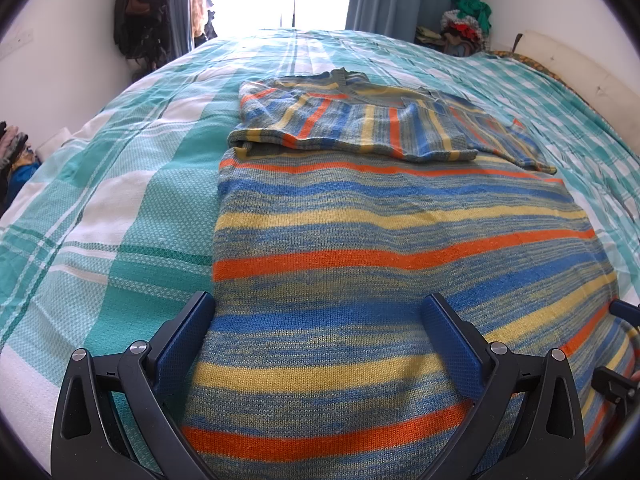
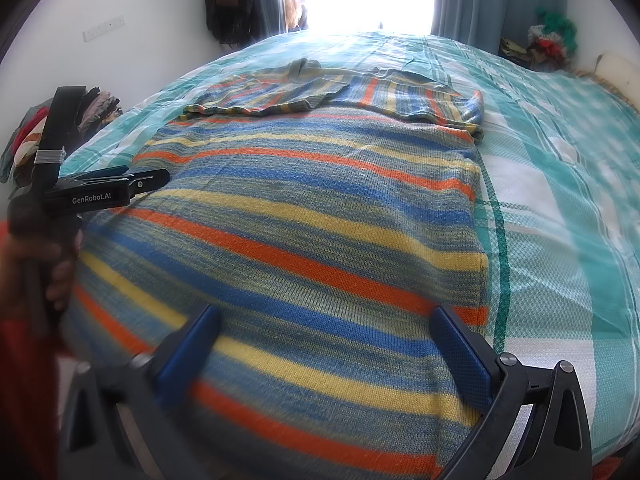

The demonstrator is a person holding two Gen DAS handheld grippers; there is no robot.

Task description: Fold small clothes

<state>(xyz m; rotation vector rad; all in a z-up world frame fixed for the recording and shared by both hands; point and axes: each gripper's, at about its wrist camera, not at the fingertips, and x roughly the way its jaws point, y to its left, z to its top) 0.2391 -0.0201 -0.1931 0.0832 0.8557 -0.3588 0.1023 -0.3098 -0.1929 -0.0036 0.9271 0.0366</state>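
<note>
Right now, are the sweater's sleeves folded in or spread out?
Folded in. Both sleeves lie crossed over the chest of the sweater, inside its side edges; the body below is flat and unfolded on the bed.

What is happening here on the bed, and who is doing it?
A person holds two grippers over a striped sweater spread flat on a checked bedsheet. Both sleeves are already folded across the chest. The left gripper and right gripper are open above the near hem, one at each corner, holding nothing.
</note>
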